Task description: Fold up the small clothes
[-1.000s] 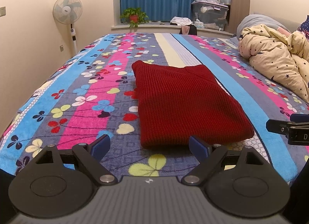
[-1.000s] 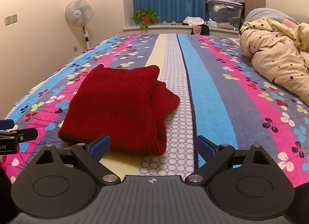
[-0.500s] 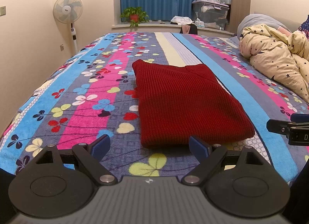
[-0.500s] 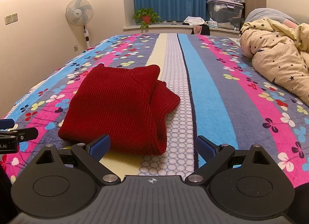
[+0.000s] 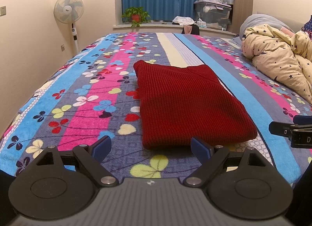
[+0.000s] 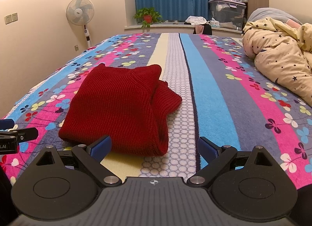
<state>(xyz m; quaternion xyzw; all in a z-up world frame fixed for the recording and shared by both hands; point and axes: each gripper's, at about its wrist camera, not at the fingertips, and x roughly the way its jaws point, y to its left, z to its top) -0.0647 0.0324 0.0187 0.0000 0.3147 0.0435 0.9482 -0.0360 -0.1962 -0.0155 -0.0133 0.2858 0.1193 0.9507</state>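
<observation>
A dark red knitted sweater point(image 5: 187, 101) lies folded into a flat rectangle on the striped flowered bedspread point(image 5: 93, 108). My left gripper point(image 5: 151, 147) hovers open just short of its near edge, with nothing between the blue pads. In the right wrist view the same sweater point(image 6: 119, 107) shows a sleeve bulging out on its right side. My right gripper point(image 6: 155, 147) is open too, close to the near right corner of the sweater and apart from it. Each gripper's tip shows at the edge of the other's view.
A cream star-print duvet point(image 5: 280, 64) is heaped on the bed's right side. A standing fan point(image 5: 69, 11) is by the left wall. At the far end are blue curtains, a potted plant point(image 5: 136, 14) and storage boxes point(image 5: 212, 13).
</observation>
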